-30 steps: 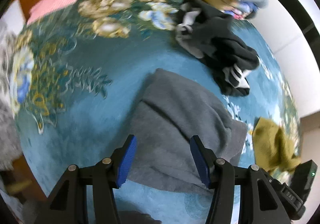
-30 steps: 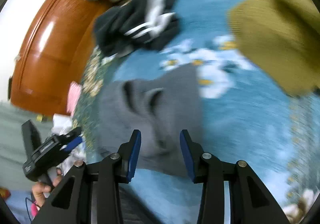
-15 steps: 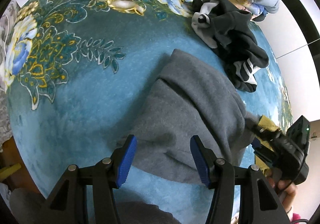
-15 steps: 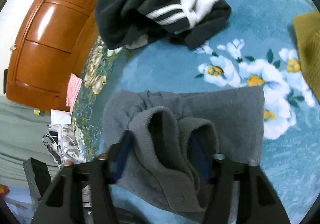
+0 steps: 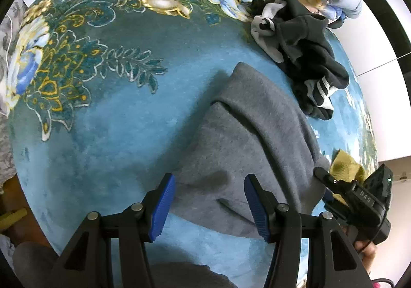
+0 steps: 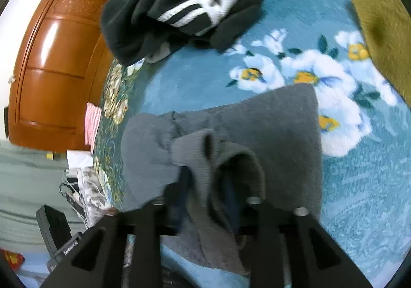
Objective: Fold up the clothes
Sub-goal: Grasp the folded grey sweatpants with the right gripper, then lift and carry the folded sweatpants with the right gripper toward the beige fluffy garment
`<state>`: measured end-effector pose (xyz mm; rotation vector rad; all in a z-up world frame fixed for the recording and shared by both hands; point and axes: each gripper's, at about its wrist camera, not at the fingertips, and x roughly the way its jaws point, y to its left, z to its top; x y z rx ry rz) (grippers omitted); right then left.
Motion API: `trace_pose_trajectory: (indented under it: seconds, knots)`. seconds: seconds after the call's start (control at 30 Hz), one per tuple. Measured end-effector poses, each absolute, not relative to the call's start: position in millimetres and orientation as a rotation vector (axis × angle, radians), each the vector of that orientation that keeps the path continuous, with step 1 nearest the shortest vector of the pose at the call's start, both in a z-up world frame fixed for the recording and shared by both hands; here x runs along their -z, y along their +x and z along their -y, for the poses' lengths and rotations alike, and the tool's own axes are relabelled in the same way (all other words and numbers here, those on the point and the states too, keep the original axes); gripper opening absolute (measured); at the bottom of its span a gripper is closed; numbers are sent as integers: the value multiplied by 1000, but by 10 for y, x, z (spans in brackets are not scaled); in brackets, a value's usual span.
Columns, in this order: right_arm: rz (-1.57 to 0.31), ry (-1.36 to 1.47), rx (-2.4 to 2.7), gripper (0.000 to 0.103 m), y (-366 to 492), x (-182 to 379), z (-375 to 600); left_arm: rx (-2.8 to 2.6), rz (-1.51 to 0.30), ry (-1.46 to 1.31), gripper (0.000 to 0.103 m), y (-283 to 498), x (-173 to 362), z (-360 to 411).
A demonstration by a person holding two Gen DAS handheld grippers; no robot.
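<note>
On a floral blue blanket (image 5: 108,133), the left gripper (image 5: 209,207) hovers with jaws spread wide and holding nothing, just above the near edge of a grey sweater (image 5: 246,149) lying mid-bed. To its right, the right gripper (image 6: 205,192) has a ribbed fold of the same sweater bunched over and between its 2 fingers — apparently pinched, though the cloth hides how tightly. Further right lie a black striped garment (image 5: 305,59) and an olive one (image 6: 382,30). The risk: a shallow 1-sided grip — the thick knit could slip out and the fold collapse.
</note>
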<state>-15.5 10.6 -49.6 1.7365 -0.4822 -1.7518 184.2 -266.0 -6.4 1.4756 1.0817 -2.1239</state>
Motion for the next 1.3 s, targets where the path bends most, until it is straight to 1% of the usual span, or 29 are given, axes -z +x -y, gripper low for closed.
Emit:
trace_pose_trajectory:
  seconds: [0.07, 0.23, 0.33, 0.37, 0.47, 0.6, 0.67, 0.73, 0.87, 0.97, 1.03, 1.07, 1.1, 1.17, 1.3]
  knots:
    - [500, 1756, 1729, 48, -142, 554, -123, 2124, -1093, 1474, 60, 1839, 64, 2661]
    - [653, 1776, 1674, 48, -175, 687, -160, 2136, -1098, 1484, 60, 1809, 52, 2637]
    - [679, 1760, 1678, 14, -169, 621, -121, 2148, -1100, 1479, 60, 1804, 21, 2630]
    - [665, 1743, 1689, 13, -166, 546, -103, 2153, -1104, 1472, 60, 1809, 5, 2636]
    - [621, 1671, 1723, 11, -159, 250, -82, 2179, -1118, 1452, 60, 1824, -56, 2648]
    - [681, 1528, 1726, 11, -163, -243, -307, 2221, -1120, 1438, 60, 1811, -153, 2643]
    - [715, 1504, 1738, 11, -166, -342, -485, 2234, -1110, 1447, 60, 1782, -170, 2619]
    - [723, 1527, 1777, 11, -179, -268, -645, 2237, -1094, 1465, 60, 1742, -165, 2584]
    - [733, 1754, 1792, 11, -243, 353, -813, 2234, -1061, 1521, 60, 1675, -121, 2474]
    - [797, 1824, 1754, 11, -214, 632, -863, 2264, -1023, 1533, 60, 1655, -159, 2406]
    - [808, 1819, 1753, 13, -216, 613, -872, 2277, -1025, 1534, 60, 1636, -176, 2385]
    - [809, 1817, 1754, 16, -220, 596, -874, 2284, -1027, 1534, 60, 1626, -184, 2374]
    - [791, 1813, 1763, 17, -231, 548, -888, 2299, -1026, 1537, 60, 1612, -202, 2350]
    - [731, 1802, 1790, 17, -260, 417, -926, 2330, -1022, 1543, 60, 1582, -239, 2298]
    - [542, 1716, 1963, 18, -285, 52, -1023, 2392, -1001, 1577, 60, 1482, -280, 2132]
